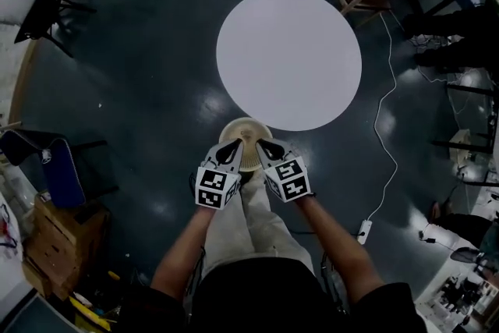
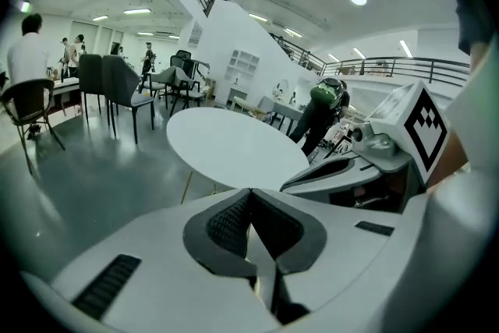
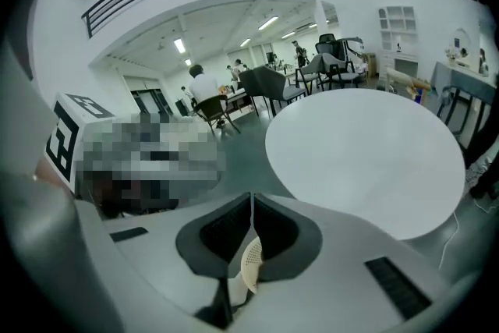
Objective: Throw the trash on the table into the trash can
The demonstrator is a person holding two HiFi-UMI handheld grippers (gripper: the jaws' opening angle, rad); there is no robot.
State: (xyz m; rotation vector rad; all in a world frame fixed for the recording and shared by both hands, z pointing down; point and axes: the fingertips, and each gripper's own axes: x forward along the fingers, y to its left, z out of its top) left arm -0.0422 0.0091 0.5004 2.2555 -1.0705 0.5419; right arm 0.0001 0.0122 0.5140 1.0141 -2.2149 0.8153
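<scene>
Nearest, the left gripper [image 1: 235, 146] and the right gripper [image 1: 267, 146] are held side by side on the person's side of the round white surface [image 1: 288, 58]. They cover the near half of the trash can [image 1: 244, 125], so only its far rim and a little of its inside show in the head view. How high they hang above it cannot be told from overhead.

In its own view the left gripper [image 2: 250, 194] has its ribbed pads pressed tip to tip with nothing clamped. A pale strip shows in the slot behind them, too slight to name. The right gripper [image 3: 251, 199] is closed the same way, and through its slot a sliver of the trash can [image 3: 251, 265] appears, cream and finely perforated. Whether that sliver touches the jaws is unclear.

The trash can is round, cream, with a pale rim. It stands on the dark floor just beside the near edge of the surface, directly under both gripper tips.

Farther off, beyond the surface [image 3: 366, 160], stand dark chairs [image 2: 117, 86].
</scene>
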